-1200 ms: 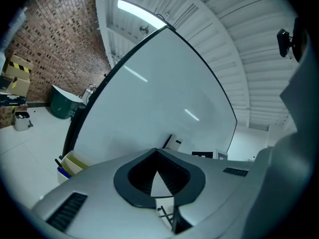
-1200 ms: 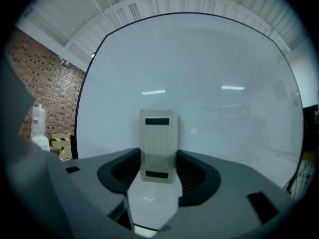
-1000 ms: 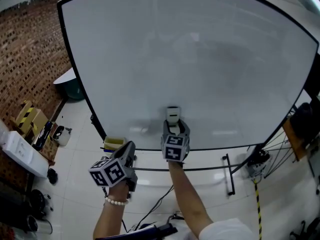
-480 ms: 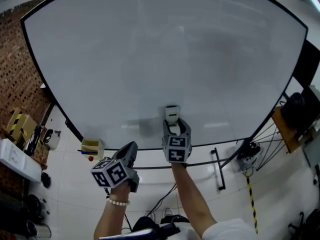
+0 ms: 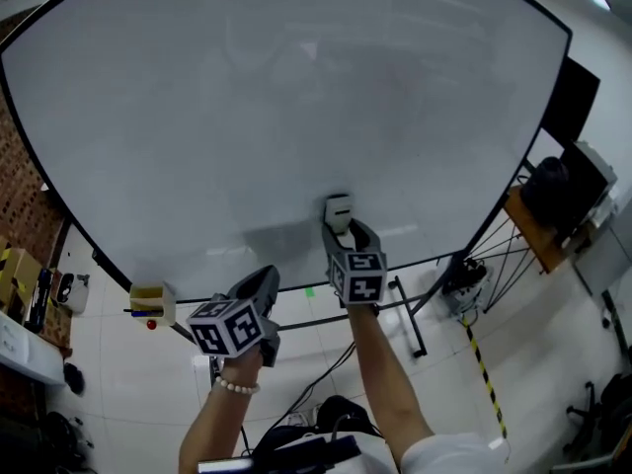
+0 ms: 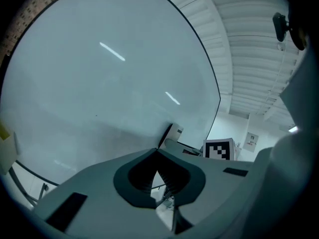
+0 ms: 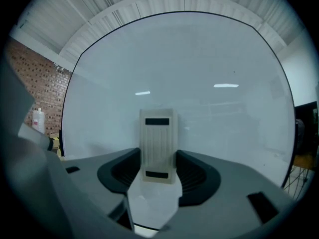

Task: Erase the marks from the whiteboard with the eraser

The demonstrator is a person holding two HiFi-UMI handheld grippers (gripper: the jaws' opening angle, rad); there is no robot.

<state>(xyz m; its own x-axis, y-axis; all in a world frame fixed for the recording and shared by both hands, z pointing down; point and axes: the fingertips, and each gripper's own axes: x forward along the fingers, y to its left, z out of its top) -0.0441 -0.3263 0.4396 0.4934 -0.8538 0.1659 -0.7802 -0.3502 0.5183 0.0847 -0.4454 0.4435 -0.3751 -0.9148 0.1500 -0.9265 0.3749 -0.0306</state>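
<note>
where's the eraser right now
The eraser is held between the jaws of the right gripper, against the whiteboard near the middle of its lower edge in the head view.

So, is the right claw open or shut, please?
Shut: the right claw grips the beige ribbed rectangular eraser on both sides.

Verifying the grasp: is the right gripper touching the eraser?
Touching. The right gripper view shows the eraser pinched between the two jaws of the right gripper, each jaw flush against one side, with no gap.
</note>
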